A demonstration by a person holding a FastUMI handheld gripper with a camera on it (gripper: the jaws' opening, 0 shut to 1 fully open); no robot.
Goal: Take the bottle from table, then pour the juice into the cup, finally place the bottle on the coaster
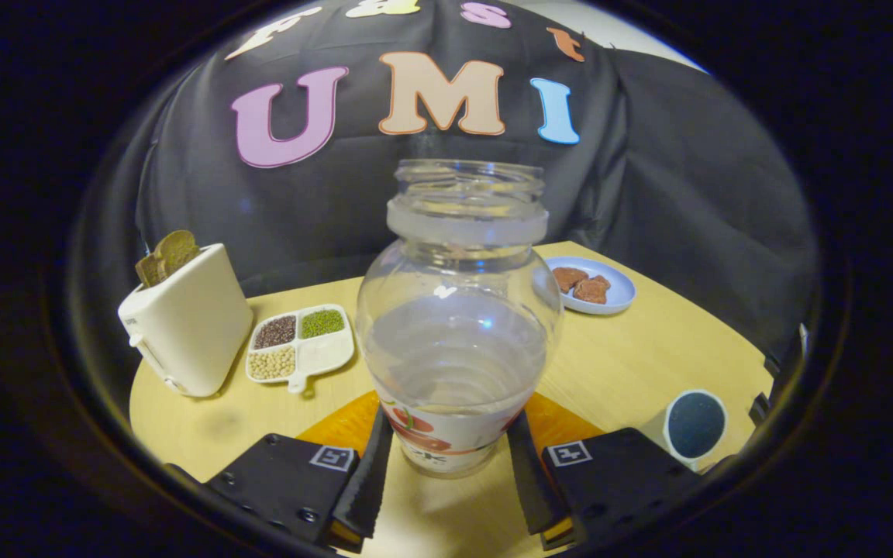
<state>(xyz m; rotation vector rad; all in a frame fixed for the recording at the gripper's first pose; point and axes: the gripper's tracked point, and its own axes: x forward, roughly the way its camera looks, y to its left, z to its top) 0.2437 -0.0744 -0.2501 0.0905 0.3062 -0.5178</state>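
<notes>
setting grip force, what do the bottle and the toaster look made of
Bottle: clear plastic or glass, hard to say which; see-through ribbed wall, glossy highlights, printed label band at the base, threaded open neck. It sits between the gripper's jaws, which seem to press its base from both sides. Toaster: likely smooth cream plastic, matte, with soft rounded edges.

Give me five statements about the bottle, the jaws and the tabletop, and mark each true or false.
1. The bottle stands upright between the jaws of the gripper. True.
2. The bottle has a cap on. False: its mouth is open.
3. Toast sticks out of the toaster. True.
4. The blue plate is bare. False: brown pieces lie on it.
5. The divided tray lies beside the cup. False: it lies beside the toaster, across the table from the cup.
</notes>
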